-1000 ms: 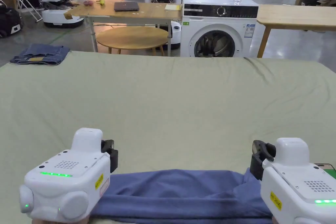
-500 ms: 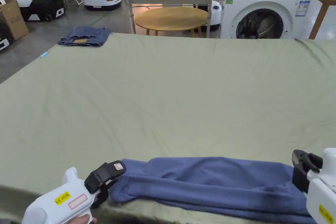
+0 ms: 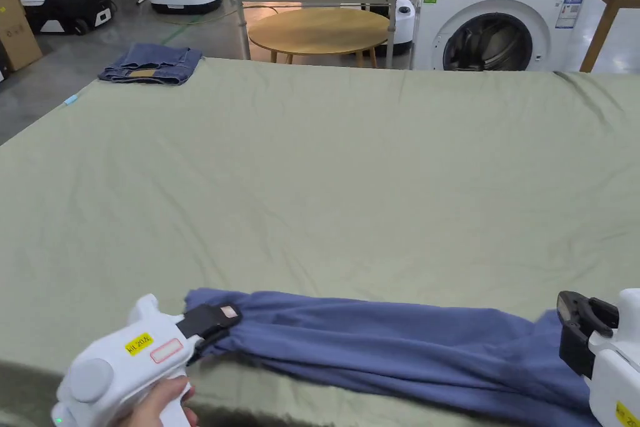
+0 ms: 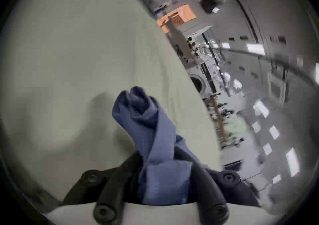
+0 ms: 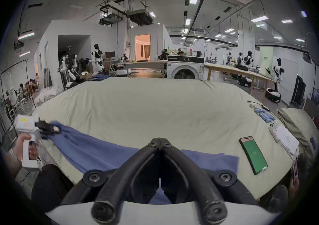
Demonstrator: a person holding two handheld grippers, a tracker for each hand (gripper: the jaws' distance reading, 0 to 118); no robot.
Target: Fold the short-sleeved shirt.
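Since the earlier frame, the left gripper (image 3: 215, 321) has drawn the blue shirt's (image 3: 387, 347) end leftward, jaws clamped on bunched cloth. Across the frame's bottom, the shirt lies rolled on the green sheet (image 3: 325, 184). At lower right, the right gripper (image 5: 160, 142) is closed, tips together, holding nothing

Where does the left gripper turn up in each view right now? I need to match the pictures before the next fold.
Head view: the left gripper sits bottom left, clamped on the blue shirt at its left end.
Left gripper view: its own jaws rise from the bottom edge, shut on the shirt bunched between them.
Right gripper view: far left, mid-height, held by a hand.
Shared landmark: the washing machine beyond the green sheet.
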